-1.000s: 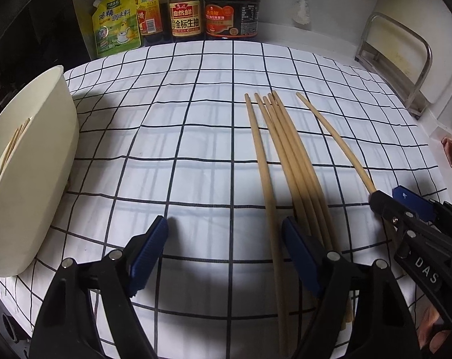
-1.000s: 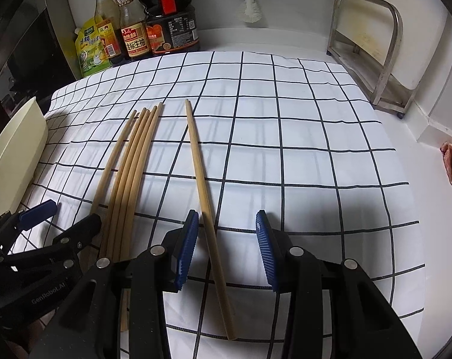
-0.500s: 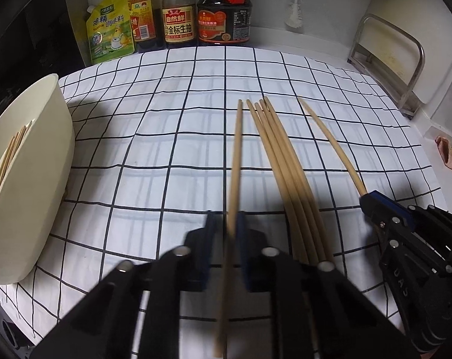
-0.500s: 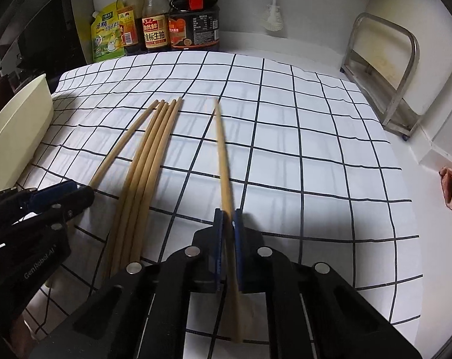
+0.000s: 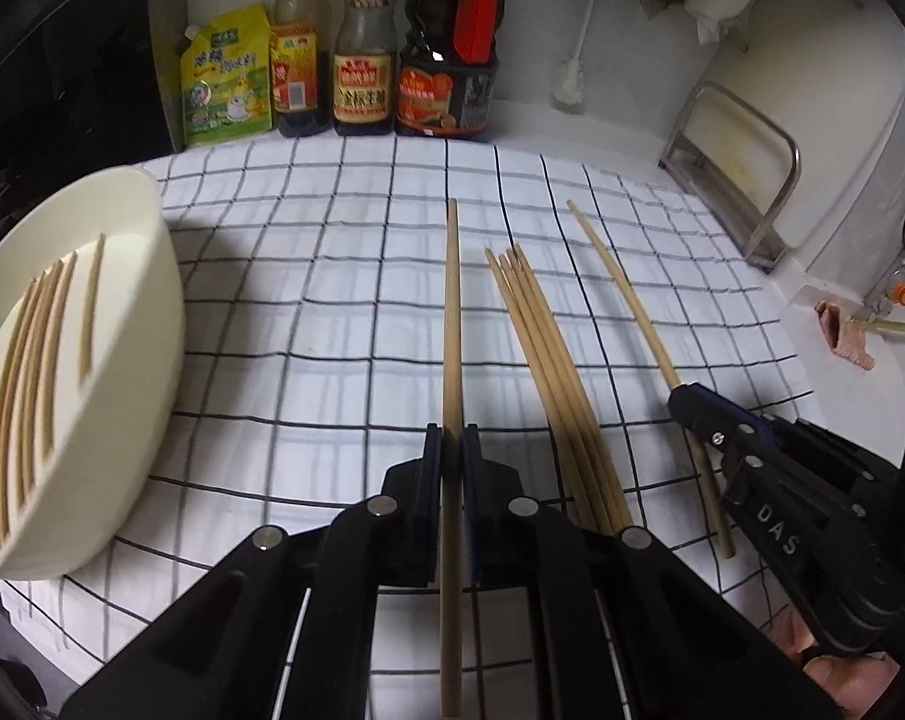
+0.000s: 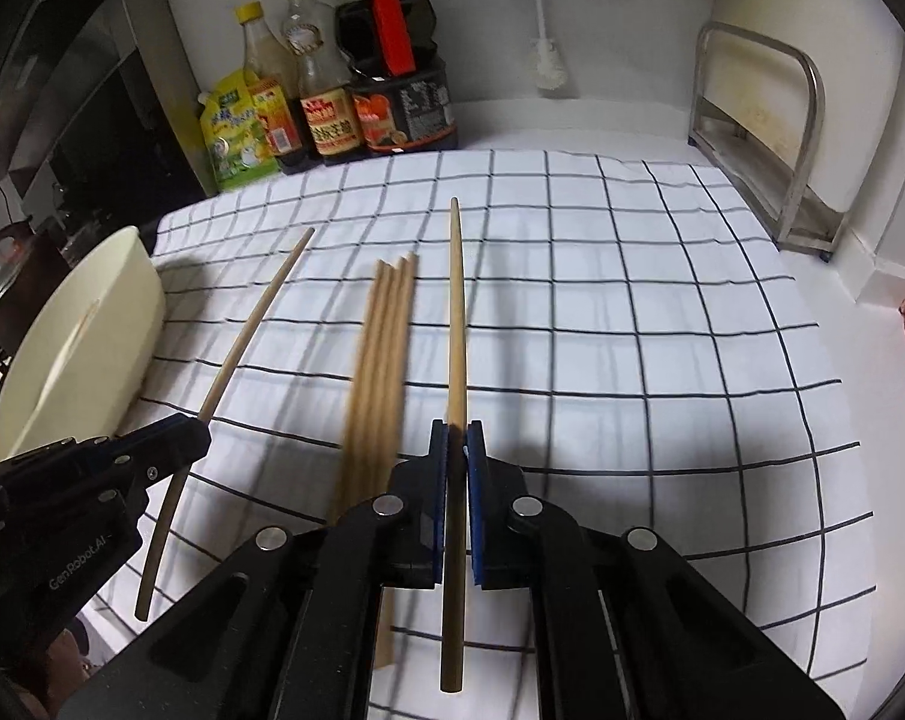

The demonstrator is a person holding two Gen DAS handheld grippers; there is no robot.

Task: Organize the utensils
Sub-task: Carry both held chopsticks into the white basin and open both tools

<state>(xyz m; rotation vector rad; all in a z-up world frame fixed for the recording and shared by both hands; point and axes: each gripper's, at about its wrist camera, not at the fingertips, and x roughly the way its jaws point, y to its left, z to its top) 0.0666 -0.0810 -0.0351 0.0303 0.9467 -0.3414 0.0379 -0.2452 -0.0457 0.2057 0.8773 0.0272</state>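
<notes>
Two wrist fisheyes side by side, angled down, close over the checked cloth (image 5: 344, 300), sharing the bottles (image 6: 326, 114) behind.

Dim overhead light, soft shadows, fisheye-warped dark edges, slight motion blur

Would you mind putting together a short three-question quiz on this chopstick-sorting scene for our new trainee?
1. True or false: the left gripper and the right gripper are each shut on a single chopstick.
2. How many chopsticks make up the loose bundle lying on the checked cloth between the two held ones?
3. Where do the sorted chopsticks sit? A) in the cream bowl B) in the metal rack C) beside the sauce bottles

Key
1. True: the left-held chopstick and the right-held chopstick are each clamped between shut jaws.
2. Four.
3. A.
</notes>
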